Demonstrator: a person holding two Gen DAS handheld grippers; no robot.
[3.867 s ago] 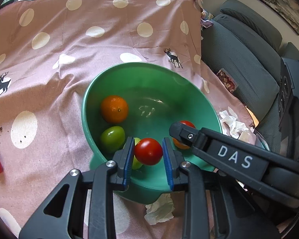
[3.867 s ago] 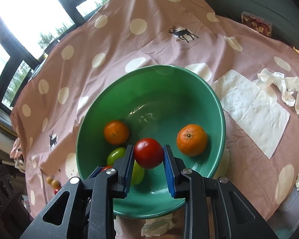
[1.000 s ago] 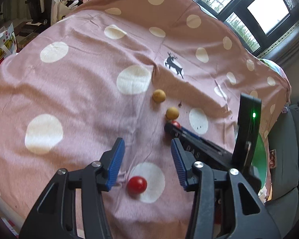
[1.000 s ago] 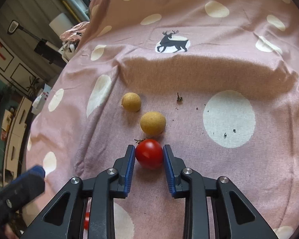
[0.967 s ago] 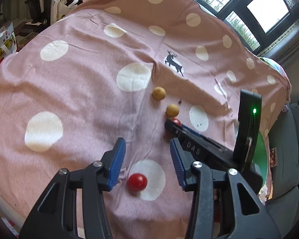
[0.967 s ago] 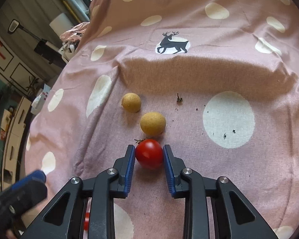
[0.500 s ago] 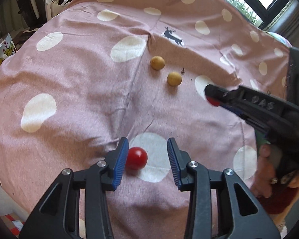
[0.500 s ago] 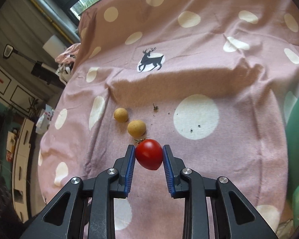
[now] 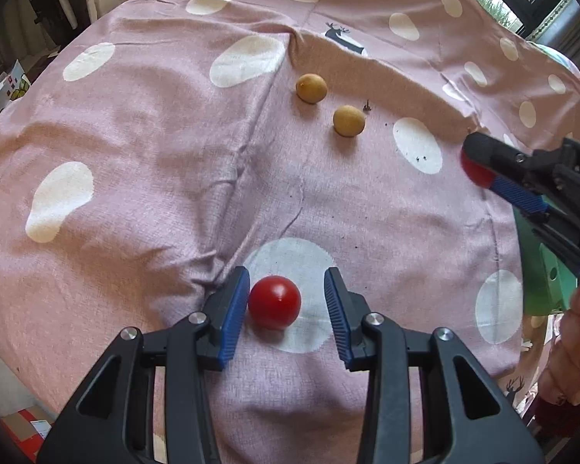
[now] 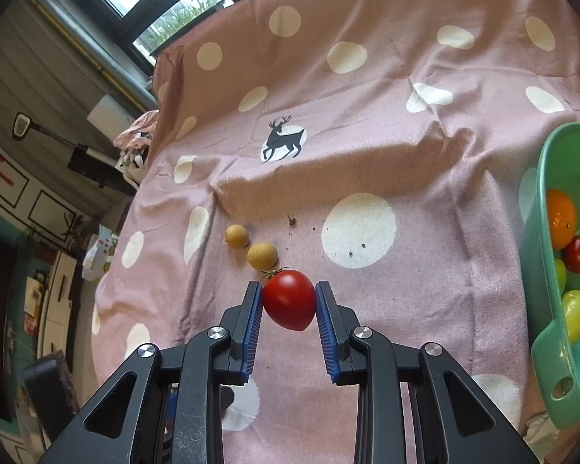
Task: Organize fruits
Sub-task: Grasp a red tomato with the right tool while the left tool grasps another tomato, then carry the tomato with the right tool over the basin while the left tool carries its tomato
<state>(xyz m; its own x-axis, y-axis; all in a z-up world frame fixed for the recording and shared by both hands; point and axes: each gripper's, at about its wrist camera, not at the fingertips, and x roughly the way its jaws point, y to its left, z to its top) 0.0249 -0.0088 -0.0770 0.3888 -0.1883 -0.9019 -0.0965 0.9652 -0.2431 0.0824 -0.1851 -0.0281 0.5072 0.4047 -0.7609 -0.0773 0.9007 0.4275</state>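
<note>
My left gripper [image 9: 287, 297] is open with its jaws around a small red tomato [image 9: 274, 301] that lies on the pink spotted cloth [image 9: 135, 147]; the left pad is close to it, the right pad apart. My right gripper [image 10: 289, 301] is shut on a larger red tomato [image 10: 289, 299] and holds it above the cloth; it shows at the right of the left wrist view [image 9: 479, 172]. The green bowl [image 10: 539, 270] at the right holds an orange [image 10: 560, 218] and several small fruits.
Two small yellow-brown fruits lie on the cloth, one further back [image 9: 310, 87] [image 10: 236, 236] and one nearer [image 9: 348, 120] [image 10: 262, 256]. A stem and crumbs [image 10: 291, 219] lie near them. The cloth drops off at the left and near edges. The person's hand [image 9: 572, 348] is at the right.
My left gripper has moved down and forward so the small tomato sits between its jaws. My right gripper has lifted its tomato and carried it right, towards the bowl.
</note>
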